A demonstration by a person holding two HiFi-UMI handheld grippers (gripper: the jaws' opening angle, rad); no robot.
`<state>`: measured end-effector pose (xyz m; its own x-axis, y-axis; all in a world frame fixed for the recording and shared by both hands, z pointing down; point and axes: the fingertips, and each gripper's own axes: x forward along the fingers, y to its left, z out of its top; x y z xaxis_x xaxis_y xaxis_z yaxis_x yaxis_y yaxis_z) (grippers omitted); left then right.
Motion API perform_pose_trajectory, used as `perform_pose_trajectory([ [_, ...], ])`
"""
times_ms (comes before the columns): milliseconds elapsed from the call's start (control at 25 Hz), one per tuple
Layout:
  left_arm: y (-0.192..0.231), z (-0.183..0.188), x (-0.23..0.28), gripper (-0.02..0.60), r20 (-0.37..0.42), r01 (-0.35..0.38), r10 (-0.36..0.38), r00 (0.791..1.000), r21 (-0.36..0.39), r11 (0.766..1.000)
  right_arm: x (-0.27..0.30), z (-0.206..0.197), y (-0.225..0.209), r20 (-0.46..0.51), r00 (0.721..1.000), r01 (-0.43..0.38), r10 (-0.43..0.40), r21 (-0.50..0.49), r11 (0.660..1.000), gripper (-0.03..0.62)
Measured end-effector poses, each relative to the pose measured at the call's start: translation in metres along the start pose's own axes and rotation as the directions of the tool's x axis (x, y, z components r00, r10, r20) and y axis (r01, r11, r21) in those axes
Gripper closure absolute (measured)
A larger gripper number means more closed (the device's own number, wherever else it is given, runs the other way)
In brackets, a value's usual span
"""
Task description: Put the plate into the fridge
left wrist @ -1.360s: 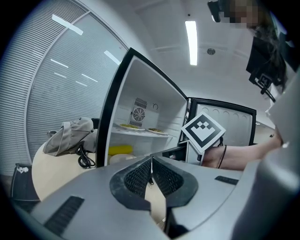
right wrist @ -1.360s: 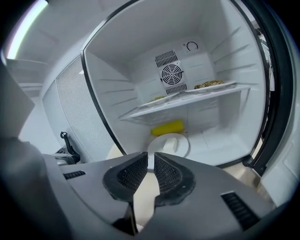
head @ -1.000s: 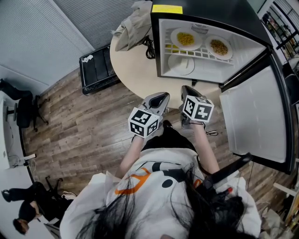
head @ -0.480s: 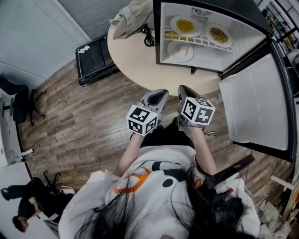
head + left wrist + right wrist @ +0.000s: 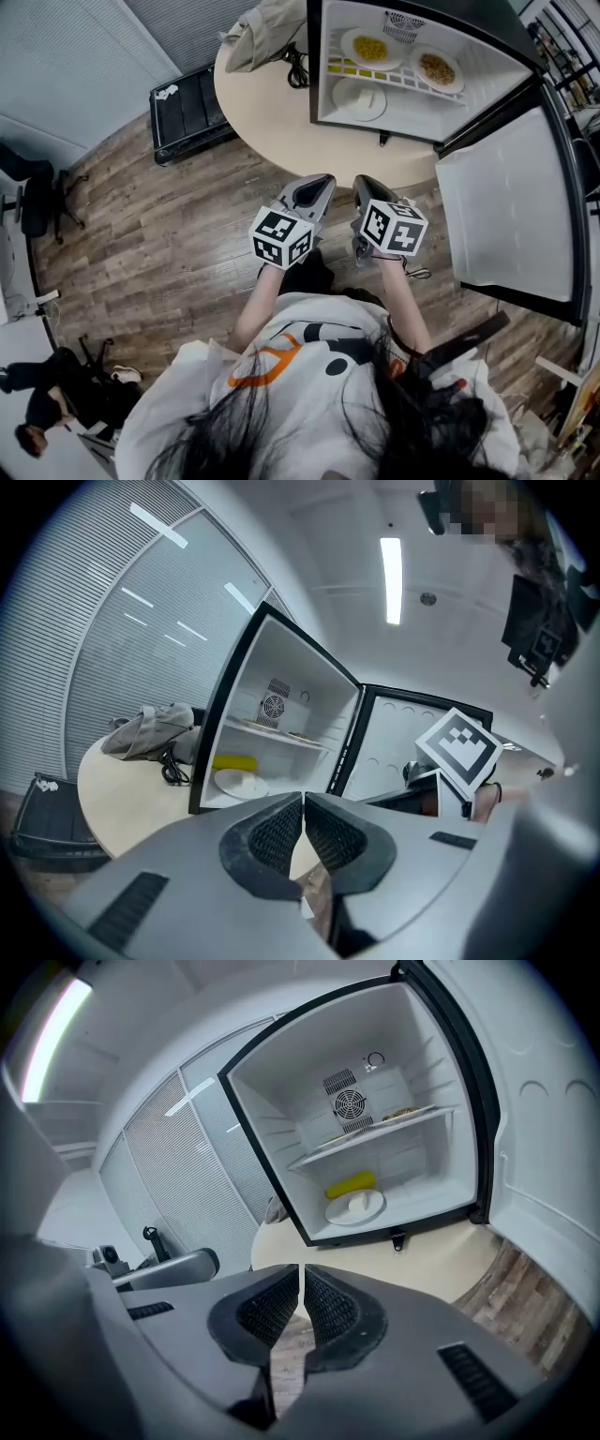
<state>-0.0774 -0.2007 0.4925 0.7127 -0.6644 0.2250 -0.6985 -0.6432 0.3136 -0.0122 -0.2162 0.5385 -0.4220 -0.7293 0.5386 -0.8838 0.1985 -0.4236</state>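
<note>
- left hand-held gripper point(image 5: 303, 829): jaws together, nothing between the ribbed dark pads; right hand-held gripper point(image 5: 300, 1305): same, closed and empty; both held close to the person's body, well apart from the fridge point(image 5: 314, 66)
- fridge stands on a round pale tabletop point(image 5: 281, 112); door point(image 5: 511, 216) swung wide; smooth white inside, black frame
- white plate point(image 5: 361, 98) lies flat on the fridge floor, yellow block point(image 5: 350, 1185) behind it; two plates with yellowish food point(image 5: 372, 49) point(image 5: 438, 68) on the wire shelf point(image 5: 412, 89) above; no plate seen outside, so the task looks done
- plate is round and shallow; probably stiff, glossy, slippery and breakable, fairly light; best pinched at the rim and kept level
- crumpled grey cloth point(image 5: 262, 23) on the tabletop beside the fridge; wood-plank floor point(image 5: 169, 234)
</note>
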Motion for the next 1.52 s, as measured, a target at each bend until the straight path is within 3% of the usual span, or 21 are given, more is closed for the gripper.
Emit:
perform_pose_trajectory([
  [200,-0.016,-0.005,-0.001,0.571,0.009,-0.018,0.018,1.000,-0.033,0.999,-0.016,-0.011,-0.008,-0.020,1.000,-0.017,0.017,0.003,1.000,0.563],
  [920,-0.102,-0.030,-0.038,0.571,0.026,-0.140,0.140,0.990,0.003,0.990,-0.089,-0.055,-0.010,-0.068,0.985,-0.163,0.160,-0.034,0.986,0.565],
  [1520,-0.172,-0.054,-0.064,0.571,0.035,-0.170,0.169,0.985,0.038,0.985,-0.155,-0.078,-0.015,-0.035,0.975,-0.222,0.220,-0.061,0.973,0.566],
])
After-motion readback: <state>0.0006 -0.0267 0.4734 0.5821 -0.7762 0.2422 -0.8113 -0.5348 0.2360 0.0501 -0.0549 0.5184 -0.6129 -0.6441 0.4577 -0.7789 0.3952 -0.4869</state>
